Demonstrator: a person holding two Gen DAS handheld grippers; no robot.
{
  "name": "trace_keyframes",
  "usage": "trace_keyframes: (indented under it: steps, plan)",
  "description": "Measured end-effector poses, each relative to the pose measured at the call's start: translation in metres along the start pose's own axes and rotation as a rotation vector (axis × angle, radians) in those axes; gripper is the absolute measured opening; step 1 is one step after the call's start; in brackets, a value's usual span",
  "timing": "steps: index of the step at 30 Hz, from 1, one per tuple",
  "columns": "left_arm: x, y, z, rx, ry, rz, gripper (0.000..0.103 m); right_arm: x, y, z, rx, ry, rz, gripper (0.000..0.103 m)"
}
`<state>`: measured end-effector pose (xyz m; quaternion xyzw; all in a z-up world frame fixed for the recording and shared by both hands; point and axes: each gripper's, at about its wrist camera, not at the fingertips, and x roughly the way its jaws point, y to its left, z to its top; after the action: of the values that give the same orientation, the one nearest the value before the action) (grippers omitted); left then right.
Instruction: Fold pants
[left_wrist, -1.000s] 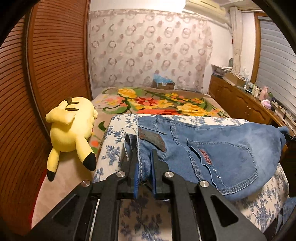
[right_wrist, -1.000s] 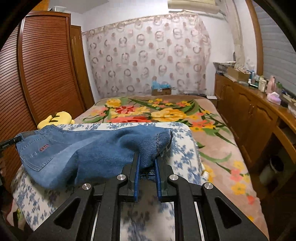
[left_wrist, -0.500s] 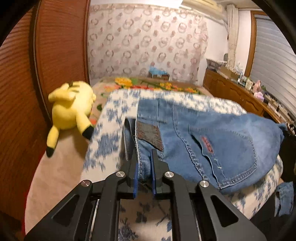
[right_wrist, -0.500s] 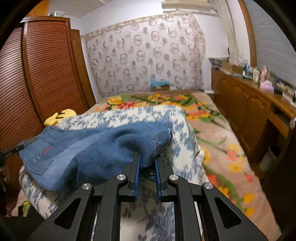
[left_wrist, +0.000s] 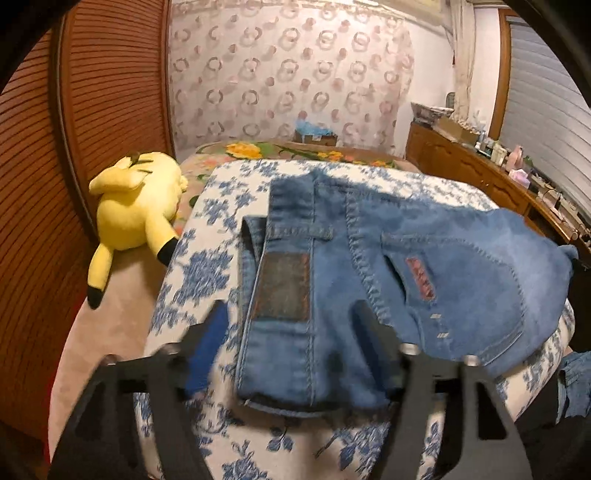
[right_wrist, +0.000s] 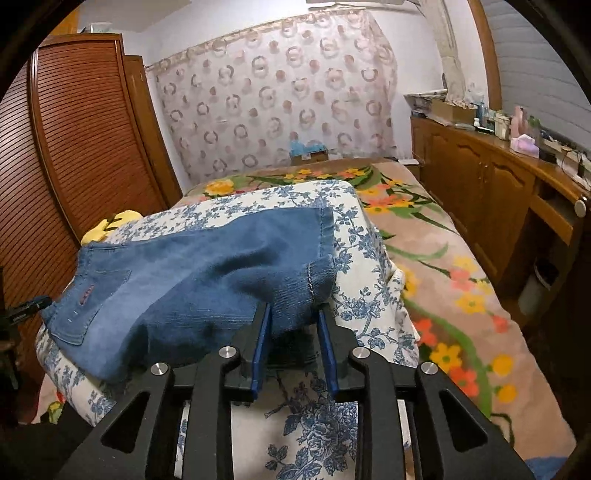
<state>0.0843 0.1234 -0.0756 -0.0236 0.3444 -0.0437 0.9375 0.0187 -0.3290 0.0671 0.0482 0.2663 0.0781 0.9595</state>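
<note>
The blue jeans (left_wrist: 424, 266) lie folded on a white cushion with blue flowers (left_wrist: 207, 236). In the left wrist view the waistband with its dark leather patch (left_wrist: 284, 288) is nearest me. My left gripper (left_wrist: 291, 328) is open, its blurred fingers spread to either side of the waistband. In the right wrist view the jeans (right_wrist: 207, 280) show their hem end (right_wrist: 317, 273). My right gripper (right_wrist: 293, 325) is open, its blue pads standing either side of the hem fold without pinching it.
A yellow plush toy (left_wrist: 136, 206) lies left of the cushion beside a slatted wooden wardrobe (left_wrist: 92, 110). A floral bedspread (right_wrist: 424, 236) lies behind and to the right. A wooden cabinet (right_wrist: 491, 192) with bottles lines the right wall.
Both grippers have opened and let go of the jeans, which now rest on the cushion. The left gripper has spread wide and is blurred; both views have tilted down toward the cushion.
</note>
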Motion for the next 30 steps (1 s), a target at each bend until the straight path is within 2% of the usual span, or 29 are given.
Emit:
trace_keyframes:
  steps: [6, 11, 16, 21, 30]
  plan:
    - [0.007, -0.008, 0.019, 0.021, -0.006, -0.027, 0.08, -0.005, 0.003, -0.004, -0.012, -0.012, -0.012, 0.04]
    - [0.017, -0.016, 0.028, 0.038, -0.003, -0.01, 0.08, -0.006, 0.004, -0.007, -0.014, -0.019, -0.011, 0.042]
    - [0.018, -0.031, 0.023, 0.055, -0.001, -0.032, 0.08, -0.013, 0.003, -0.008, -0.014, -0.033, -0.014, 0.044]
    - [0.018, -0.054, 0.019, 0.078, 0.006, -0.076, 0.08, -0.001, 0.001, -0.016, -0.007, 0.01, -0.026, 0.045]
    - [0.021, -0.097, 0.016, 0.127, 0.026, -0.162, 0.08, 0.015, -0.008, -0.009, 0.037, 0.062, -0.028, 0.045]
